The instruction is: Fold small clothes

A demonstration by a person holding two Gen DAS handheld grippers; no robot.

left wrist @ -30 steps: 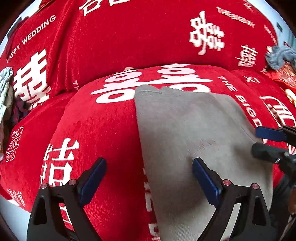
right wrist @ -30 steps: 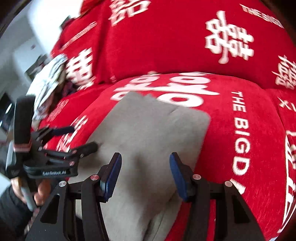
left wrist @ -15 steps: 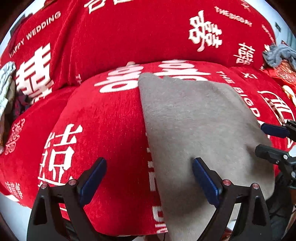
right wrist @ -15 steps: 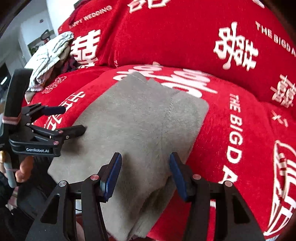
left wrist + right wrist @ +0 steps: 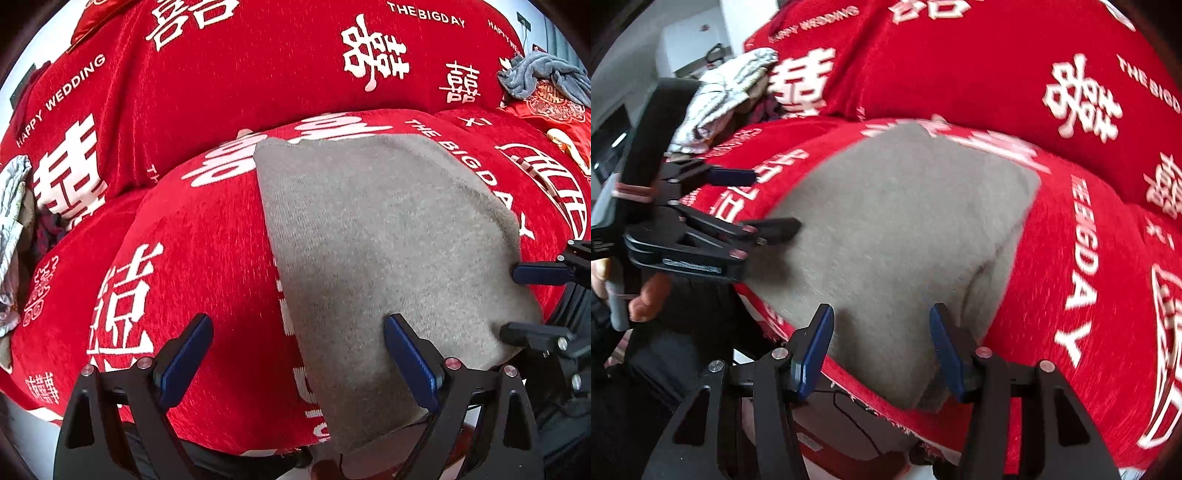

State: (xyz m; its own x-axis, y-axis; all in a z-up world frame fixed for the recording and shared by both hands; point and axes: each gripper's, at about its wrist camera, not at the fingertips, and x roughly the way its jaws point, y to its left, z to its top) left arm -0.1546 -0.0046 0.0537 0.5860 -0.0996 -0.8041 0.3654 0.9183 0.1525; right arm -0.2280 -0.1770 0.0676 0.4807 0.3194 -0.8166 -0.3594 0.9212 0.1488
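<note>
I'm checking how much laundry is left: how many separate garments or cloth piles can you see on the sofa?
3: the grey-brown garment spread on the seat cushion, a grey cloth at the sofa's far right, and a pale striped pile at its left end. That pile may hide more.

grey cloth [image 5: 901, 229] near edge — hidden behind right gripper [image 5: 881, 349] | right view — blurred

Bare red cover [image 5: 207, 258] left of grey garment [image 5: 388, 258]; apparently unobstructed.
</note>
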